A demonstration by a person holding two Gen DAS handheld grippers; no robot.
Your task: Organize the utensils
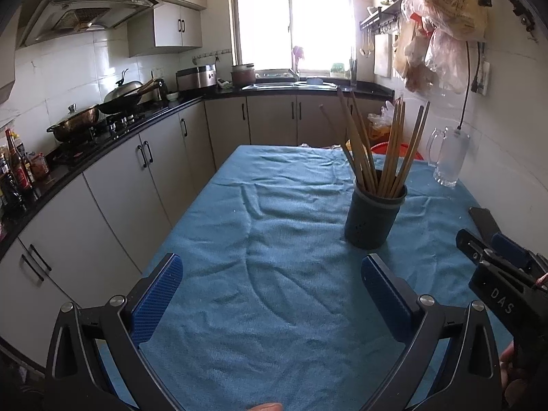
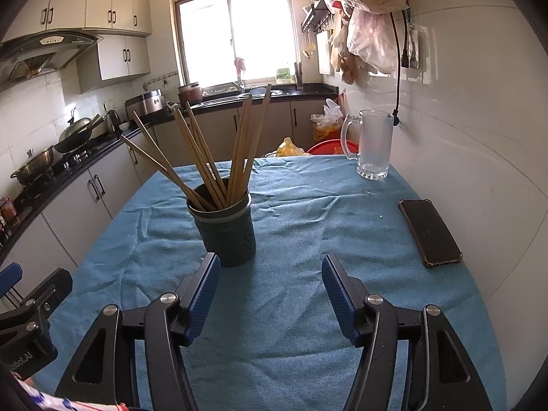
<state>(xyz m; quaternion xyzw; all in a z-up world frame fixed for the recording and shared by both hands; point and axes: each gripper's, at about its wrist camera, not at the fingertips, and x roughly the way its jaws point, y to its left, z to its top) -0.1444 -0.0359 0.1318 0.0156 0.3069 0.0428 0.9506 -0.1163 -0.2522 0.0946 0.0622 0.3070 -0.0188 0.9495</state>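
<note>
Your left gripper (image 1: 272, 294) stands wide open over bare cloth with nothing between its blue ribbed pads (image 1: 156, 299). Your right gripper (image 2: 270, 294) is also open and empty, its jaws spread just short of the dark blue-grey perforated utensil cup (image 2: 226, 227).

That cup stands upright near the middle of the table, holding all the long wooden chopsticks (image 2: 212, 157), which fan out loosely in two bunches. No chopstick lies loose on the cloth, so the sorting looks close to done.

The risk, as I judge it, is the cup itself: it looks top-heavy with sticks leaning outward, and it sits on a wrinkled blue towel-like tablecloth (image 2: 308, 212). Nudge it with a finger, or catch a splayed stick, and it could tip and scatter everything.

Further out, a black phone (image 2: 430, 233) lies to the right, and a clear glass mug (image 2: 373, 145) stands near the white tiled wall. Beyond are grey kitchen cabinets, a stove with pans and a bright window.
</note>
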